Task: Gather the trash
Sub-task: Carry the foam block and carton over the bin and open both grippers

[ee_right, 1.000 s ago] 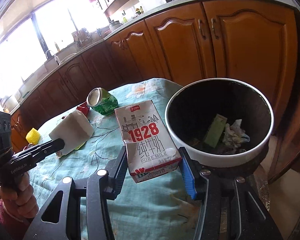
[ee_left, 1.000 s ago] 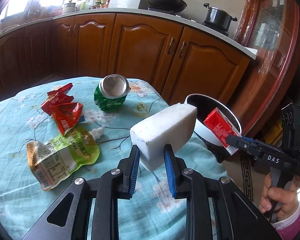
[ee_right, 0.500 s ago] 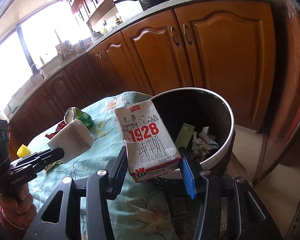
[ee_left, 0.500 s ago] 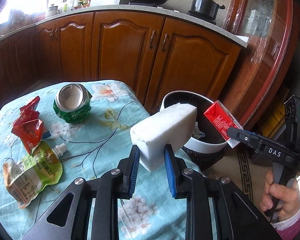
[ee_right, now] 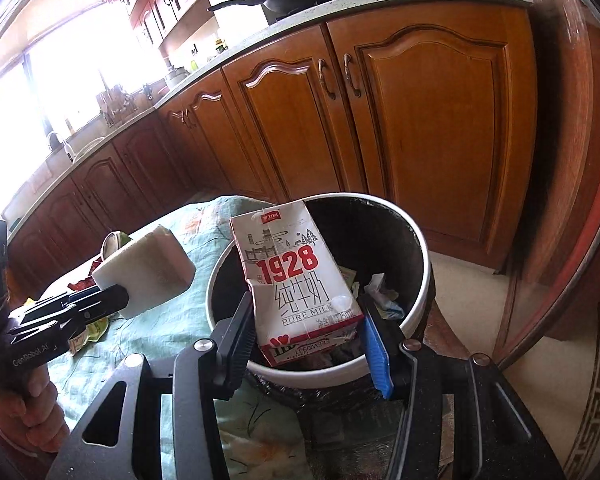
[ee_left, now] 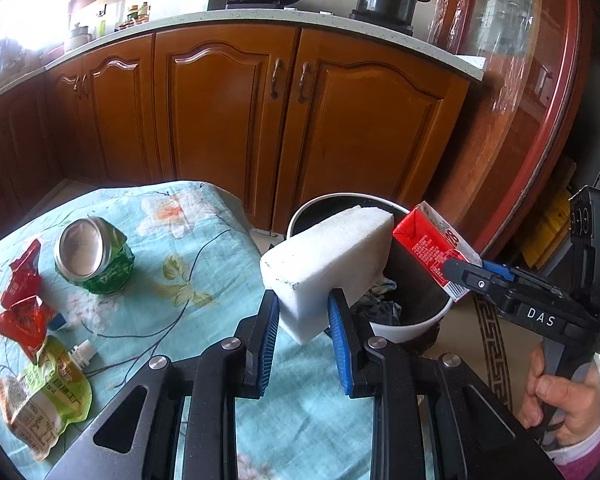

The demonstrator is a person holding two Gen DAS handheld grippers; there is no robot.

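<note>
My left gripper (ee_left: 303,312) is shut on a white foam block (ee_left: 328,264) and holds it at the near left rim of the round trash bin (ee_left: 408,326); the block also shows in the right wrist view (ee_right: 148,270). My right gripper (ee_right: 308,328) is shut on a red and white "1928" milk carton (ee_right: 296,280) and holds it over the open bin (ee_right: 420,248). The carton also shows in the left wrist view (ee_left: 432,250). The bin holds paper and wrappers.
On the floral tablecloth (ee_left: 204,240) lie a crushed green can (ee_left: 94,258), red wrappers (ee_left: 20,304) and a green pouch (ee_left: 40,396). Wooden cabinets (ee_left: 260,120) stand behind the bin. A glass-fronted cabinet (ee_left: 532,80) is at the right.
Both grippers moved right, from over the table towards the bin. The carton now hangs over the bin opening and the foam block has reached its rim.
</note>
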